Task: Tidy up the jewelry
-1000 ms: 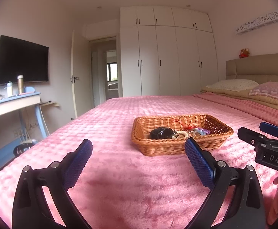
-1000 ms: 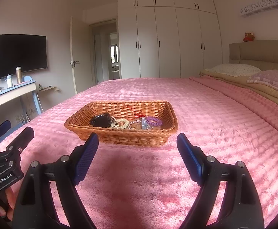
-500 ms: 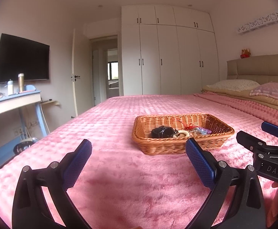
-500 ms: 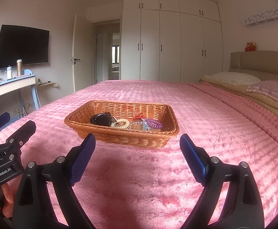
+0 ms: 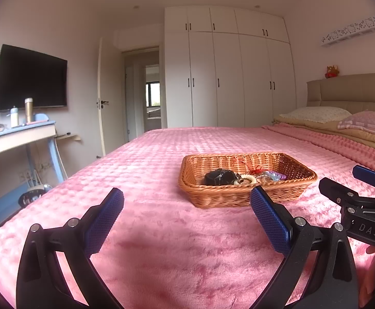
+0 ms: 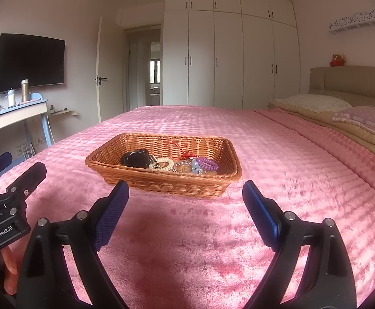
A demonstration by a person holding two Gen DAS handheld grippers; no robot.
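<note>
Both tools are released and hold nothing: the left gripper [image 5: 187, 200] and the right gripper [image 6: 185, 193] each hover low over the pink bedspread [image 6: 277, 154] with fingers spread wide, short of the wicker basket [image 6: 221, 180]. The jewelry sits heaped in that basket: a dark bundle [image 6: 136, 158], a cream beaded bracelet [image 6: 163, 164], a purple coil band [image 6: 208, 164], some clear pieces [image 6: 186, 166] and a red cord [image 6: 186, 153] lying against the far wall. The pieces touch and overlap (which are actually tangled cannot be told from here). Risks, as judged: a pinch on one piece may drag a neighbour out with it, the red cord being the likeliest to snag. The basket looks light and rests on soft plush, so a sideways pull could slide or tip it. Small clear pieces may slip from the wide pads [image 6: 110, 213] and sink into the pile of the bedspread. The two grippers are close together and could collide on entry.
</note>
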